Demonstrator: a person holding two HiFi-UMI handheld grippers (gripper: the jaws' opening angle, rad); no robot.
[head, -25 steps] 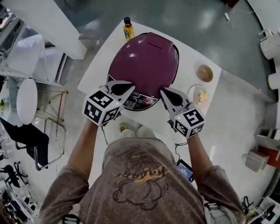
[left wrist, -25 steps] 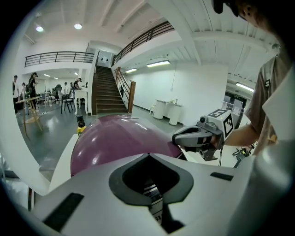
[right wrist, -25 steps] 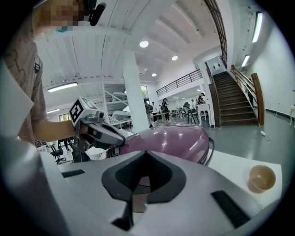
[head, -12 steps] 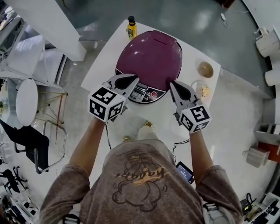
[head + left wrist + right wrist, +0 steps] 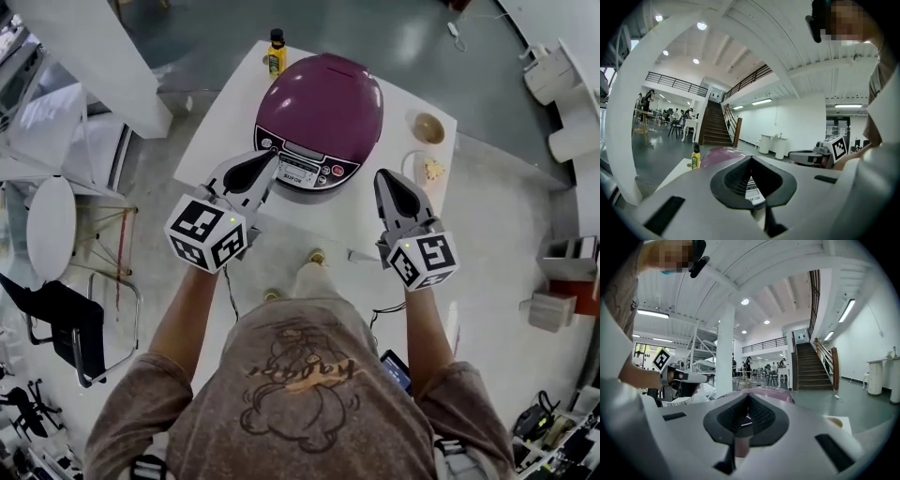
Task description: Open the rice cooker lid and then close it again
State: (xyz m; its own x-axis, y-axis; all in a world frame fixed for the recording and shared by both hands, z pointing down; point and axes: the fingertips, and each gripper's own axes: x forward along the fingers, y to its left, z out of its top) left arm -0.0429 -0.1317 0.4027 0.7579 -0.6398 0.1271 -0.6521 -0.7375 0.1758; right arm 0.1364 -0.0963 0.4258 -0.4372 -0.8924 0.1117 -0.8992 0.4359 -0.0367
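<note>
**Item 1. Rice cooker** point(image 5: 319, 122). Maroon, domed, and set toward the far side of the white table point(image 5: 211, 131). Its control panel point(image 5: 305, 169) faces me. The lid is down and sits flush on the body. I judge the latch release to be at the front edge above the panel, which would explain why both tools are on that side.

**Item 2. Left gripper** point(image 5: 270, 159). I hold it roughly level and aimed at the panel's left end. The jaws are drawn together and nothing is caught between the pads. The tip is just short of the cooker and not touching it.

**Item 3. Right gripper** point(image 5: 384, 174). It mirrors the left, off the cooker's front right corner and clear of the shell. The jaws are closed tight and empty.

**Item 4. Yellow bottle** point(image 5: 275, 54). It stands upright at the far left edge of the table, behind the cooker and out of the lid's swing.

**Item 5. Small bowl** point(image 5: 430, 127) and a dish of food point(image 5: 431, 171). Both are on the right of the table, beside the cooker but apart from it.

**Status.** With the lid shut and neither tool in contact, I cannot tell whether the open-and-close cycle is finished or still to do.
</note>
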